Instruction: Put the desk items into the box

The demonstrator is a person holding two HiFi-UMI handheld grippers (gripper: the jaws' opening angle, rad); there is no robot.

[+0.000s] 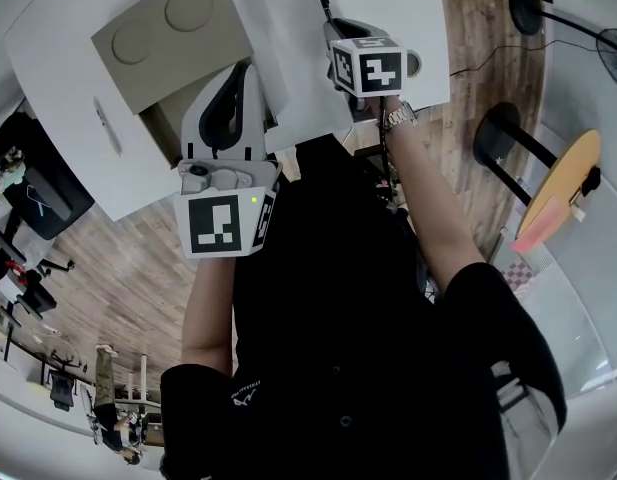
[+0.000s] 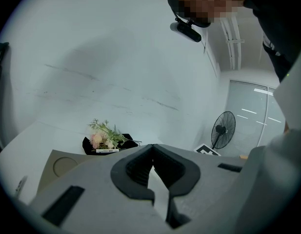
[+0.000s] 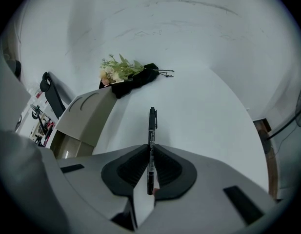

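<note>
The box [image 1: 166, 40] sits on the white table [image 1: 288, 28], to the left in the head view. It is beige, and its flap with two round marks is folded open. The opening just below the flap looks dark and is partly hidden by the left gripper, so I cannot tell what lies in it. In the right gripper view a bit of the bare inner wall shows, and nothing more can be made out. At the far edge of the table, beyond the box, a bunch of flowers [image 3: 120, 70] lies in a black bag.

The pen [image 3: 152, 126] is not in the box. The right gripper [image 3: 149, 155] clamps it between its pads, jaws closed on the barrel. The black pen points straight forward out of them over the bare tabletop, to the right of the box. The right arm is stretched out ahead of the body, with a wristwatch [image 1: 396, 118] just behind that gripper's marker cube [image 1: 370, 68].

The left gripper [image 2: 151, 152] has its pads pressed together with nothing between them. It is held up in front of the chest, with its fingers over the near side of the box in the head view. Its own view looks out level at the wall, with the box flap low at the left and a standing fan [image 2: 222, 128] at the right.
</note>
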